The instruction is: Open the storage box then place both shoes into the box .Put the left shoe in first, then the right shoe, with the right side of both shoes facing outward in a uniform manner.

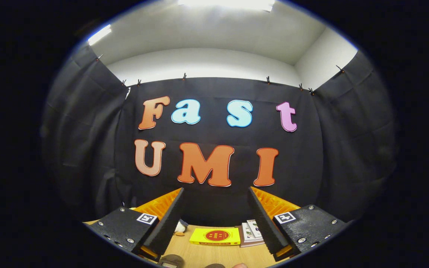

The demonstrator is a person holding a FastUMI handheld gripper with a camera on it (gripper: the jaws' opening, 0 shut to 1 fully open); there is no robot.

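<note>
Hand-held gripper (214, 219): I hold it raised toward the booth wall, fingers spread wide with nothing between them.
Yellow box (215, 236): I see it flat on the wooden worktop (214, 257), between and beyond the fingers.
Booklets (251, 232): stacked just right of the yellow box.
Storage box and shoes: I cannot tell where they are.

Camera riding on the tool (214, 193), held level above the table (214, 255), facing the booth wall (214, 93)
</note>
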